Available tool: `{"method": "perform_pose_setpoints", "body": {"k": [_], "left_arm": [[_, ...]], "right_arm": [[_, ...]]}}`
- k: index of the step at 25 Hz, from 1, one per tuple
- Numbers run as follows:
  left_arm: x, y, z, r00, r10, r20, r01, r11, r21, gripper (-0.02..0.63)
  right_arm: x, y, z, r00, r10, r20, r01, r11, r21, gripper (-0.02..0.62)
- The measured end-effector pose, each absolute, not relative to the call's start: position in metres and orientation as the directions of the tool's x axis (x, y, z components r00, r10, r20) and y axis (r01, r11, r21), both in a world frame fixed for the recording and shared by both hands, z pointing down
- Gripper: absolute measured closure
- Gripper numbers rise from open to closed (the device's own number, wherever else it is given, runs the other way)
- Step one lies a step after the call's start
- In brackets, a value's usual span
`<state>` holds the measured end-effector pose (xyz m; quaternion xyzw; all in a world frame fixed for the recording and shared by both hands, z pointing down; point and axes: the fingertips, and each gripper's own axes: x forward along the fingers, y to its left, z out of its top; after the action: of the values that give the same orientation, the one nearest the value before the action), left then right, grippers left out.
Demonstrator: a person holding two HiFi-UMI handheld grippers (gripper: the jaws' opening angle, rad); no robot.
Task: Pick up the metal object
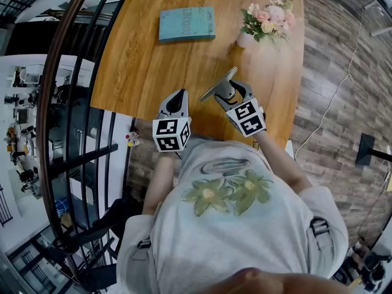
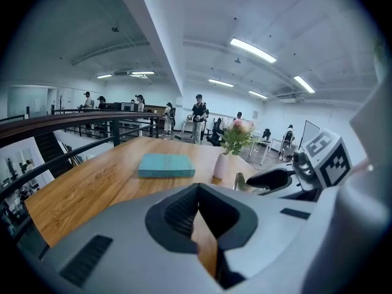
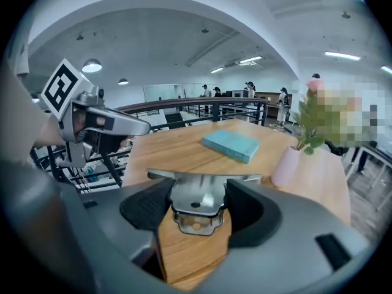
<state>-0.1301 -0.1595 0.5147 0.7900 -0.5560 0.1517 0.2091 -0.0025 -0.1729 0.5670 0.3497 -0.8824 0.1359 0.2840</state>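
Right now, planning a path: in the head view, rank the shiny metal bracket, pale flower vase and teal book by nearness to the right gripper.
1. Shiny metal bracket, held in the right gripper.
2. Pale flower vase, ahead-right.
3. Teal book, ahead-left, farthest.

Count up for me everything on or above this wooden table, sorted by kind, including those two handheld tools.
Grippers: 2 (left gripper, jaws shut and empty; right gripper, jaws shut on the metal object)
Metal object: 1
Teal book: 1
Vase of flowers: 1
Total: 5
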Motion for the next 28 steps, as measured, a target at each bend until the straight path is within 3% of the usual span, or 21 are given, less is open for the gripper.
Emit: {"method": "perform_pose_setpoints", "body": {"k": [28], "left_arm": [[-0.126,-0.169,0.492,0.34,-0.844,0.414,-0.941,-0.304,0.152,0.592]], "right_arm": [[0.002,-0.191,0.464,-0.641,-0.659,0.393,-0.707,0.707,0.03,0.311]]}}
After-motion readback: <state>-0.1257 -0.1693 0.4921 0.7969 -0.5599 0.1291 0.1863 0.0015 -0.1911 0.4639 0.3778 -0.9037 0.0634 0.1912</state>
